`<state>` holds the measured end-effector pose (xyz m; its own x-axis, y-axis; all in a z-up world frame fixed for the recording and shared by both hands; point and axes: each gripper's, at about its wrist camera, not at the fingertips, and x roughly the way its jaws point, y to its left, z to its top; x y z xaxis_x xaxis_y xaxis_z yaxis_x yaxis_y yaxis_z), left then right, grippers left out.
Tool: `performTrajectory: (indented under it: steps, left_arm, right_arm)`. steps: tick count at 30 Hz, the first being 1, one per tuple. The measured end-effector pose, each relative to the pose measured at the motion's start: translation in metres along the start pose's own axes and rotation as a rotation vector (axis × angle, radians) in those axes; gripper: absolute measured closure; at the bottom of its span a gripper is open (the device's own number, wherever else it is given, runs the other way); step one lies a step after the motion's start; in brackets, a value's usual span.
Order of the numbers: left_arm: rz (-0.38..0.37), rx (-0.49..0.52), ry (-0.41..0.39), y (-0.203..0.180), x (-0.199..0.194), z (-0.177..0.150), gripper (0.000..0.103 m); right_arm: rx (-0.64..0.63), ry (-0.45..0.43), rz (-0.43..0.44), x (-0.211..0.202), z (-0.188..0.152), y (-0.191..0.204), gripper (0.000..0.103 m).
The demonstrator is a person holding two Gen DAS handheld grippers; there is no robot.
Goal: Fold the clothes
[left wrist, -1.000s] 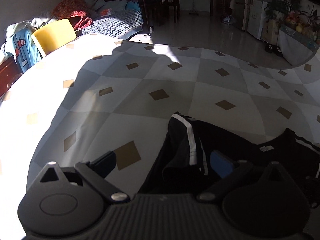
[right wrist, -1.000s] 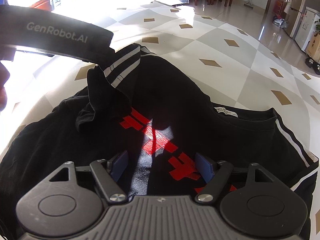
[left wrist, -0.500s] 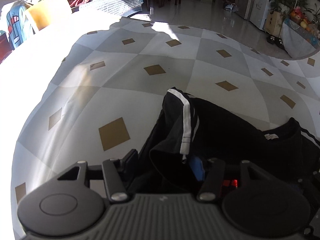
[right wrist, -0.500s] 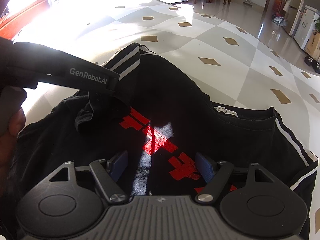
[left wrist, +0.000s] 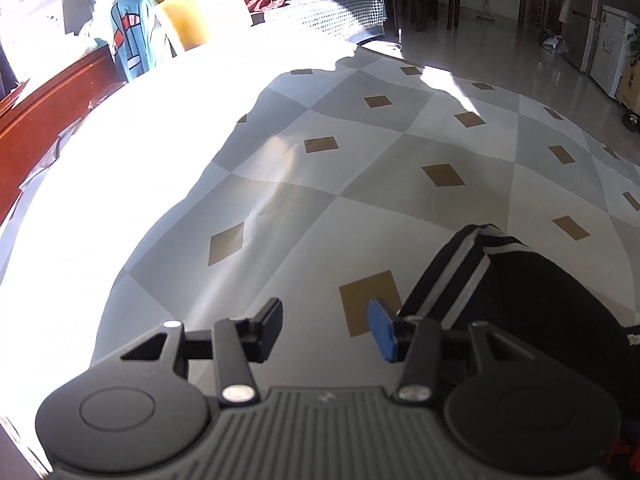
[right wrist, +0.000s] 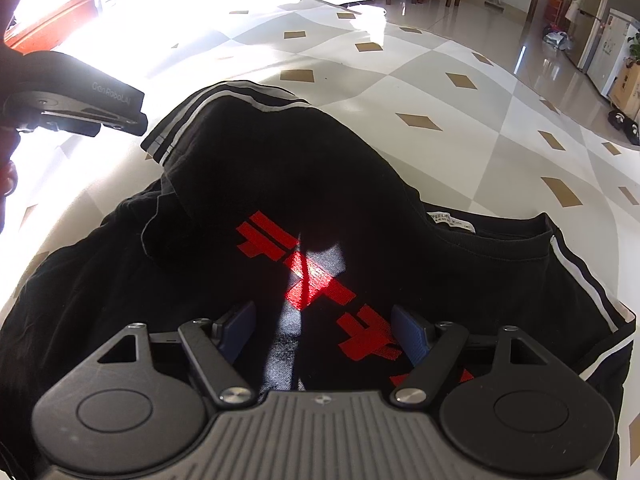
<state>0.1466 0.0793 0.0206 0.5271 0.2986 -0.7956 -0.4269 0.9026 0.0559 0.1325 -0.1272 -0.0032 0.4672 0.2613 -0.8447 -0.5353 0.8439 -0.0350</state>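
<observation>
While the black T-shirt lies on the diamond-patterned surface with its striped sleeve folded in, the left claw hangs released and empty just beside it, and the right claw spreads wide above the red print.

Faint "GenRobot.AI" printed on side of left gripper, seen from right wrist. Small white neck label inside shirt collar, letters "FEELIN" partly readable, rest too small.

A black T-shirt with red print and white-striped sleeves lies mid-frame, one sleeve folded inward.
</observation>
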Motion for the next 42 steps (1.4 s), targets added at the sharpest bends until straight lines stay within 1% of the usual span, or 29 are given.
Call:
performTrajectory:
  steps: [3, 4, 5, 6, 7, 8, 9, 10, 11, 12, 15, 18, 24, 28, 31, 33, 38, 39, 41, 42]
  left_arm:
    - [-0.078, -0.058, 0.037, 0.007, -0.001, 0.004, 0.053]
    - [-0.089, -0.055, 0.038, 0.006, -0.001, 0.003, 0.047]
    - [-0.1, -0.052, 0.04, 0.004, -0.002, 0.002, 0.038]
    - [-0.111, -0.049, 0.041, 0.003, -0.002, 0.002, 0.033]
    - [-0.122, -0.047, 0.042, 0.001, -0.003, 0.001, 0.025]
    - [-0.133, -0.044, 0.043, -0.001, -0.003, 0.0, 0.022]
    - [-0.144, -0.041, 0.044, -0.002, -0.004, 0.0, 0.021]
    - [-0.155, -0.038, 0.046, -0.004, -0.004, -0.001, 0.017]
    - [-0.166, -0.036, 0.047, -0.005, -0.005, -0.002, 0.011]
    - [-0.177, -0.033, 0.049, -0.007, -0.005, -0.002, 0.009]
    - [-0.184, -0.039, 0.085, -0.009, 0.002, -0.008, 0.008]
    - [-0.193, -0.028, 0.113, -0.015, 0.007, -0.014, 0.003]
    - [-0.185, 0.057, 0.109, -0.036, 0.011, -0.025, 0.002]
    - [-0.185, 0.048, 0.117, -0.034, 0.014, -0.026, 0.003]
    - [-0.186, 0.04, 0.123, -0.033, 0.016, -0.027, 0.004]
    - [-0.186, 0.035, 0.128, -0.032, 0.017, -0.027, 0.008]
    - [-0.187, 0.023, 0.138, -0.03, 0.021, -0.028, 0.045]
    - [-0.19, 0.014, 0.135, -0.029, 0.02, -0.027, 0.049]
    - [-0.196, -0.004, 0.129, -0.026, 0.017, -0.025, 0.06]
    - [-0.2, -0.013, 0.126, -0.024, 0.016, -0.024, 0.063]
  right_arm:
    - [0.002, 0.0, -0.001, 0.001, 0.0, 0.0, 0.027]
    - [0.003, 0.0, -0.001, 0.001, 0.0, 0.0, 0.026]
    - [0.004, -0.001, -0.002, 0.001, 0.001, 0.0, 0.026]
    - [0.005, -0.001, -0.002, 0.001, 0.001, 0.0, 0.026]
    - [0.006, -0.001, -0.003, 0.002, 0.001, 0.0, 0.025]
    - [0.006, -0.002, -0.003, 0.002, 0.0, 0.0, 0.025]
    - [0.006, -0.002, -0.003, 0.002, 0.0, 0.0, 0.025]
    - [0.007, -0.003, -0.003, 0.002, 0.0, 0.0, 0.025]
    - [0.007, -0.004, -0.003, 0.002, 0.0, 0.0, 0.025]
    - [0.007, -0.004, -0.003, 0.002, 0.0, 0.0, 0.025]
    - [0.008, -0.007, -0.004, 0.002, 0.0, 0.001, 0.024]
    - [0.01, -0.009, -0.005, 0.002, 0.0, 0.001, 0.023]
    - [0.012, -0.014, -0.006, 0.001, -0.002, 0.002, 0.022]
    - [0.011, -0.015, -0.005, 0.001, -0.002, 0.002, 0.021]
    - [0.012, -0.015, -0.006, 0.0, -0.002, 0.002, 0.02]
    - [0.013, -0.016, -0.007, 0.0, -0.002, 0.003, 0.02]
    - [0.013, -0.017, -0.006, 0.001, -0.002, 0.002, 0.02]
    - [0.013, -0.016, -0.006, 0.001, -0.002, 0.002, 0.02]
    - [0.013, -0.016, -0.007, 0.001, -0.002, 0.002, 0.02]
    - [0.013, -0.016, -0.007, 0.001, -0.002, 0.002, 0.02]
